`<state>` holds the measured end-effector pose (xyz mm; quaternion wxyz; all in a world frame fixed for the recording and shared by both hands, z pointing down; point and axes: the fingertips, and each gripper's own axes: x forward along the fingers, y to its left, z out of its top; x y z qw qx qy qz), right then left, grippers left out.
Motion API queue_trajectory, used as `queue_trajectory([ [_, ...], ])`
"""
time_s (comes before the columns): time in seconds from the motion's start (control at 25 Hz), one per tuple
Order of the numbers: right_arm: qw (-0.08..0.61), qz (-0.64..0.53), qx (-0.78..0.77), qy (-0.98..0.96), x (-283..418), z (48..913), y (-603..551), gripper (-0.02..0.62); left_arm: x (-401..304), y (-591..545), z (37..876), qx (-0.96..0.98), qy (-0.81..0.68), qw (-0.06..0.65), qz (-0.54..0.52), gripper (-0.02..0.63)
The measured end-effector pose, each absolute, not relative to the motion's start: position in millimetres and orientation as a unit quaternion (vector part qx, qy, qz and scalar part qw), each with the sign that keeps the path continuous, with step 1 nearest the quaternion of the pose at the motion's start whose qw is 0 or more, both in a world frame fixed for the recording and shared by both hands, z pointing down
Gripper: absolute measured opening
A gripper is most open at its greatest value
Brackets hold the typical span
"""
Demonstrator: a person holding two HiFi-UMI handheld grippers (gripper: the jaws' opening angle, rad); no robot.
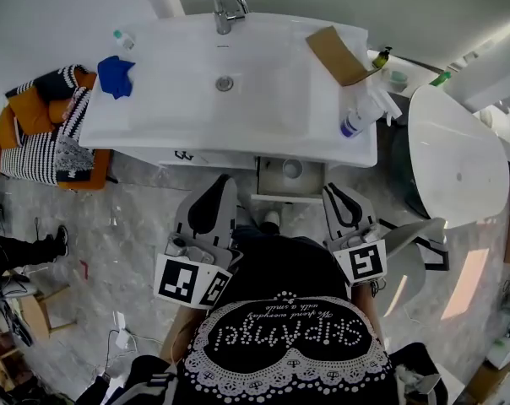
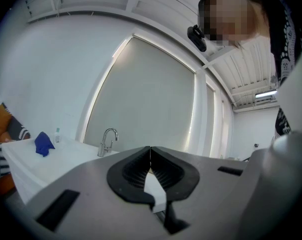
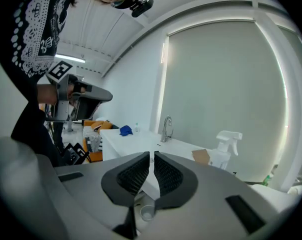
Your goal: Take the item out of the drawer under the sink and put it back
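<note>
Hovering before the sink (image 1: 179, 99), the left tongs (image 2: 150, 150) and right tongs (image 3: 152, 156) are both pressed shut, holding nothing.

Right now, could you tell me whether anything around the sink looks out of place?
A brown cardboard piece lies askew on the right rear corner of the counter, at an angle to its edges. Below, the drawer stands open with a small cup inside.
</note>
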<state>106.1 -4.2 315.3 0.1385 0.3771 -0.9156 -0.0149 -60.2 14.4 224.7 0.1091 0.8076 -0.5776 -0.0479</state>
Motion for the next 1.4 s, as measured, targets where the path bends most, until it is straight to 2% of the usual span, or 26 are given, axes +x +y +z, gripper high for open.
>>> queue_trajectory([
  [0.72, 0.277, -0.077, 0.328, -0.900, 109, 375, -27, 0.026, -59, 2, 223, 0.798, -0.591, 0.109, -0.043, 0.005],
  [0.88, 0.311, -0.086, 0.295, -0.899, 103, 403, -30, 0.060, -64, -2, 227, 0.792, -0.599, 0.113, -0.040, 0.006],
  [1.04, 0.344, -0.084, 0.254, -0.900, 95, 423, -28, 0.063, -69, -2, 233, 0.779, -0.612, 0.129, -0.032, 0.006],
  [1.4, 0.386, -0.099, 0.200, -0.895, 83, 464, -41, 0.063, -77, -11, 244, 0.765, -0.628, 0.140, -0.022, 0.006],
])
